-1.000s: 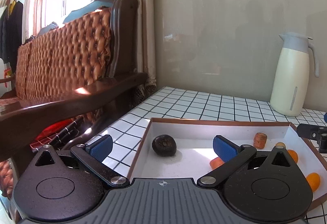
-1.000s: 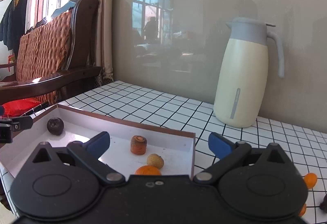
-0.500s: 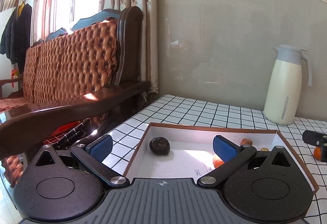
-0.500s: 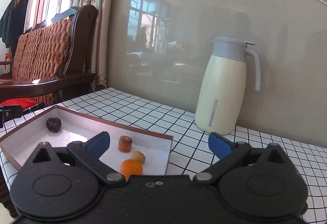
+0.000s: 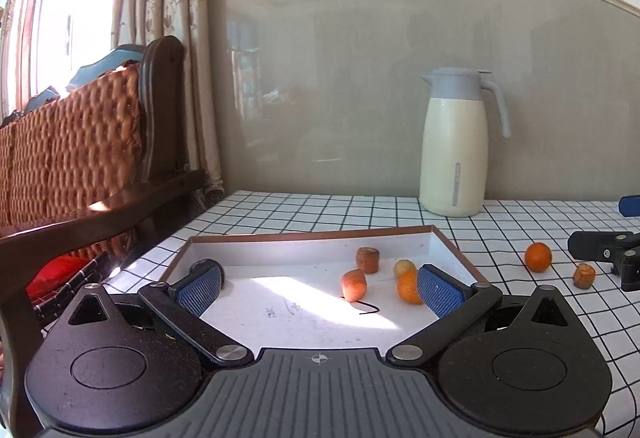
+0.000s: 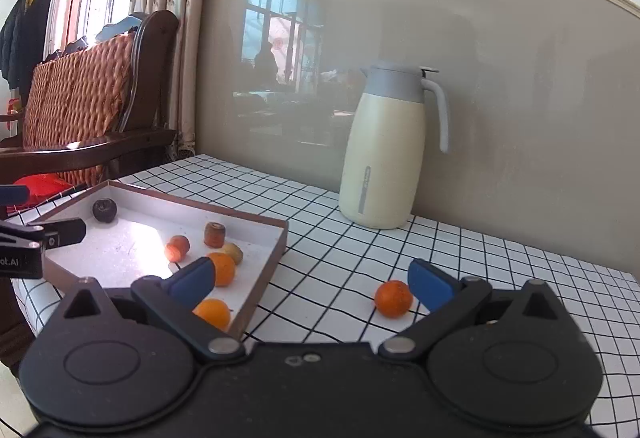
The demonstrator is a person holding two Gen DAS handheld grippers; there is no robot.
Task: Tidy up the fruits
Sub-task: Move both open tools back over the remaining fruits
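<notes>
A brown-rimmed white tray (image 5: 312, 236) holds a brown carrot stub (image 5: 367, 260), a small yellowish fruit (image 5: 403, 267), an orange carrot chunk (image 5: 354, 284) and an orange (image 5: 407, 287). My left gripper (image 5: 318, 280) hovers open over the tray's near end with nothing between its fingers. The right wrist view adds a dark fruit (image 6: 104, 210) in the tray's (image 6: 282, 238) far corner and a second orange (image 6: 213, 312) near its front. My right gripper (image 6: 310, 280) is open and holds nothing. A loose orange (image 6: 393, 298) lies on the cloth beside its right finger.
A cream thermos jug (image 5: 454, 146) stands by the back wall. Another carrot stub (image 5: 584, 275) lies on the checked cloth near the loose orange (image 5: 538, 257). A wooden sofa (image 5: 100, 158) flanks the table's left edge. The left gripper's tip (image 6: 44, 236) shows over the tray.
Both grippers have drawn back and swung. The left view has turned right, so the dark fruit has left it. The loose orange now appears beside the right gripper's finger.
</notes>
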